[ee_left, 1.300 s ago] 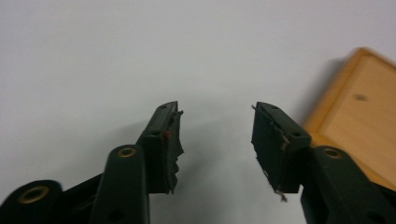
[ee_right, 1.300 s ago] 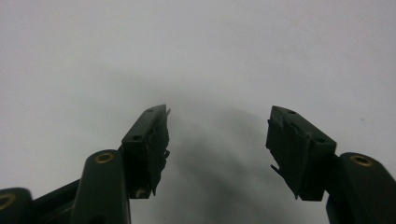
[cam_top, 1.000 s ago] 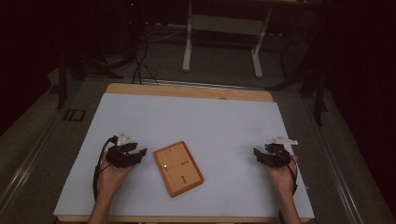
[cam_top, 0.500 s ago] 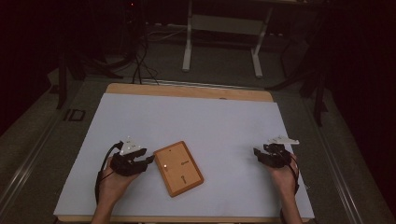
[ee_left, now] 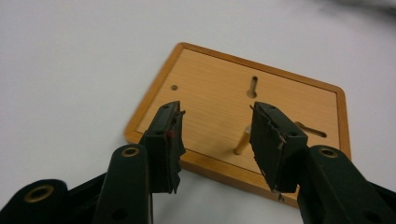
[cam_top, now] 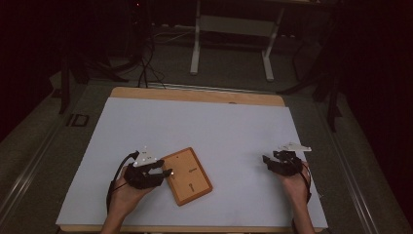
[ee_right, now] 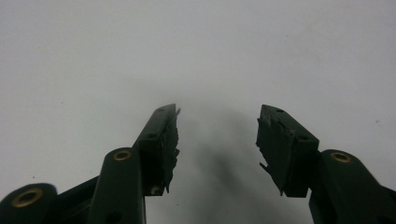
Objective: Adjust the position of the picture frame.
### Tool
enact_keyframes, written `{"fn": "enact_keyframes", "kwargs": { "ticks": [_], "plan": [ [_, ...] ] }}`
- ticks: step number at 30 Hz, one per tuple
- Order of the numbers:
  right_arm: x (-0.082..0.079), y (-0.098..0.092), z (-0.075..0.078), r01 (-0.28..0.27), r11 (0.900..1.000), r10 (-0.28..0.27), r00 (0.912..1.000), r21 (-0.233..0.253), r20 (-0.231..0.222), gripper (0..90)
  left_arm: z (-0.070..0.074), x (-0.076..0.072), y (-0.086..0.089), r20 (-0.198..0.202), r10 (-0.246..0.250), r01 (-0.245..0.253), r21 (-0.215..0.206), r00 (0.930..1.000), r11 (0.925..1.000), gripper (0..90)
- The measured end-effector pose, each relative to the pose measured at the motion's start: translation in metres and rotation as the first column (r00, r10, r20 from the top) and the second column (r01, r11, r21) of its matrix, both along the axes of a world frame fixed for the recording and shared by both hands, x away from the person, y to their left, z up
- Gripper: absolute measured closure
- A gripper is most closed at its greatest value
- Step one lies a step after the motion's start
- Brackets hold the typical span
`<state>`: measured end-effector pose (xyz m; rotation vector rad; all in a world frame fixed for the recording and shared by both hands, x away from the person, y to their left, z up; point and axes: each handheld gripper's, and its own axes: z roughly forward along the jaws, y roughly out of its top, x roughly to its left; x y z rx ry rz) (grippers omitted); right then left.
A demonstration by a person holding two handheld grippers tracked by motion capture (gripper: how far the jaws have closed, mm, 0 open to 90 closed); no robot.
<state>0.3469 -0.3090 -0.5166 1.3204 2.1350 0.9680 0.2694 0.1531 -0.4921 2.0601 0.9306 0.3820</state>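
Since a second ago the left gripper [cam_top: 163, 171] has slid rightward to the near-left edge of the wooden board [cam_top: 187, 176], jaws open. That board lies on the counter [cam_top: 234, 131], long axis angled away leftward; the right gripper [cam_top: 272, 161], also open, hovers well apart. Its own view reveals a small upright peg [ee_left: 242, 141] between the jaws.

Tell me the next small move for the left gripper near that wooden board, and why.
Probably ease the left gripper forward and close on the small peg standing on the wooden board. Its jaws are open, the peg sits in the gap between them, and nothing is gripped yet. The right gripper hangs open over bare table.
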Motion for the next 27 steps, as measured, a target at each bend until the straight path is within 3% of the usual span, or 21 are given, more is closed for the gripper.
{"fn": "enact_keyframes", "kwargs": {
  "ticks": [11,17,22,27],
  "plan": [
    [0.000,-0.002,-0.001,-0.002,1.000,0.001,1.0000,0.009,0.001,46.3,-0.013,0.001,-0.017,-0.044,-0.025,0.026,0.023,0.9987,0.9994,53.7],
    [0.000,-0.003,0.000,0.000,1.000,0.000,1.0000,0.016,0.008,46.4,-0.027,0.003,-0.020,-0.080,0.002,0.002,0.045,0.9968,0.9990,59.8],
    [0.000,-0.002,0.000,-0.005,1.000,0.005,1.0000,0.016,0.005,46.4,-0.029,0.003,-0.020,-0.081,0.019,-0.017,0.029,0.9966,0.9994,68.2],
    [0.000,-0.001,-0.001,-0.010,1.000,0.010,0.9999,0.014,0.005,46.4,-0.031,0.000,-0.028,-0.053,0.041,-0.040,0.032,0.9978,0.9987,74.0]
  ]
}}
